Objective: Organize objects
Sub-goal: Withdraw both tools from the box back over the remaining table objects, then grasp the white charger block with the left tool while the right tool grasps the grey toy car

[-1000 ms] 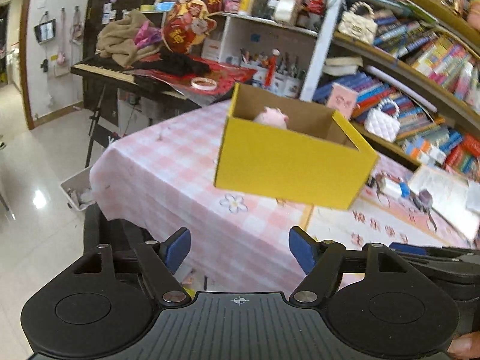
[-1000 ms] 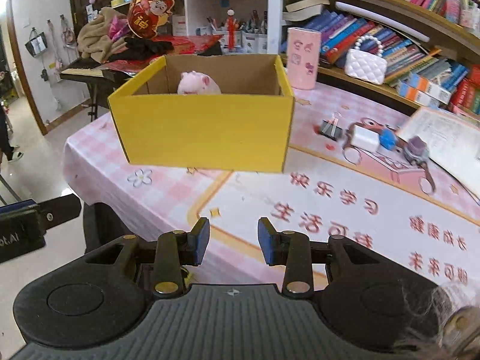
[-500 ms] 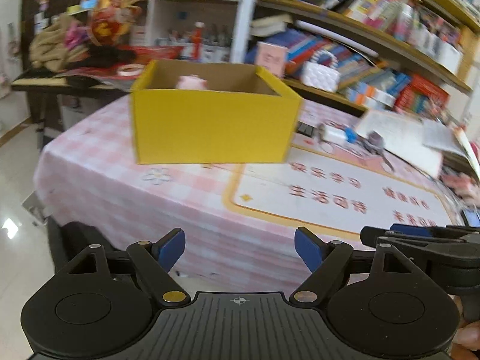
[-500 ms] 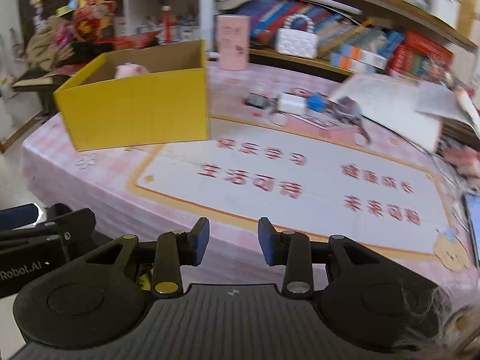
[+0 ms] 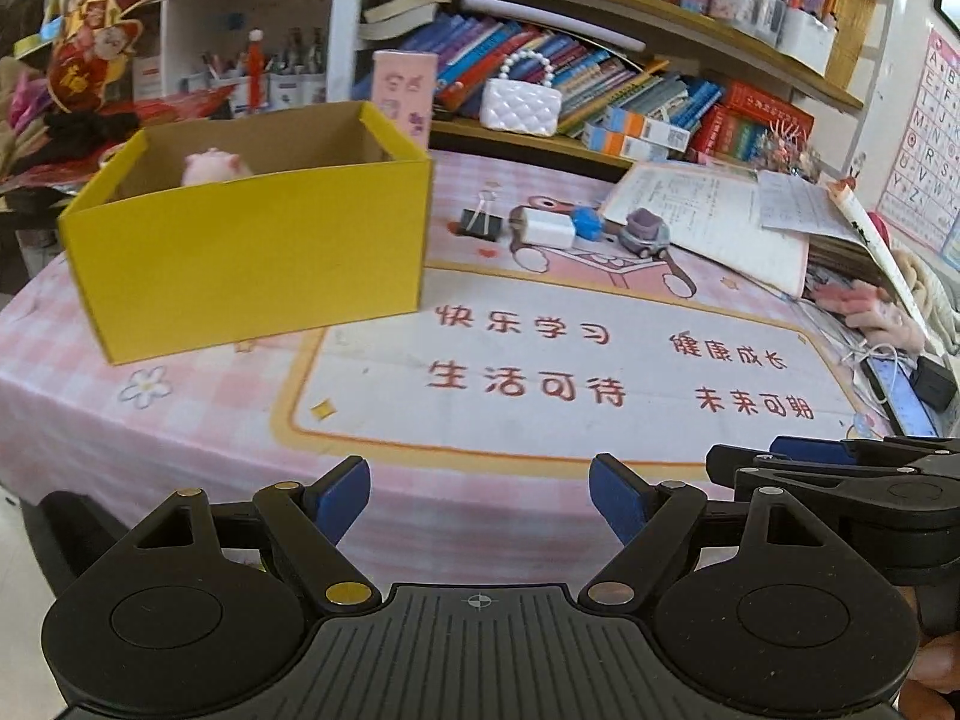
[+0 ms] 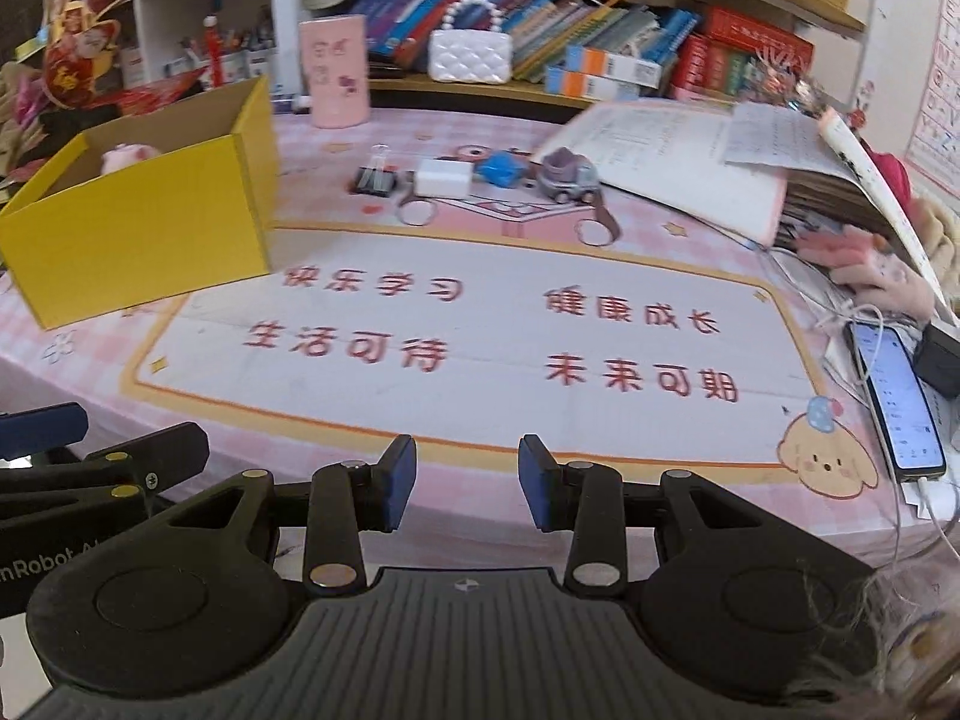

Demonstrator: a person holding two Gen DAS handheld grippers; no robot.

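Observation:
A yellow cardboard box [image 5: 252,258] [image 6: 144,222] stands on the left of the pink table, with a pink plush pig [image 5: 213,167] [image 6: 126,155] inside it. Behind the mat lie a black binder clip [image 5: 480,223] [image 6: 376,180], a white charger [image 5: 547,228] [image 6: 444,177], a blue block [image 5: 587,222] [image 6: 503,169] and a small grey toy car [image 5: 648,232] [image 6: 567,171]. My left gripper [image 5: 479,501] hangs open and empty at the table's near edge. My right gripper [image 6: 467,485] is beside it, its jaws opening a little with nothing between them.
A printed desk mat [image 6: 480,324] covers the table's middle. Open workbooks [image 5: 720,222] and papers pile up at the right. A phone on a cable [image 6: 897,402] lies at the right edge. A pink cup [image 6: 335,72], a white purse [image 6: 471,54] and bookshelves stand behind.
Both views have swung to the right, from the yellow box to the mat and the small objects. The right jaws stand slightly wider than before. Both grippers remain empty.

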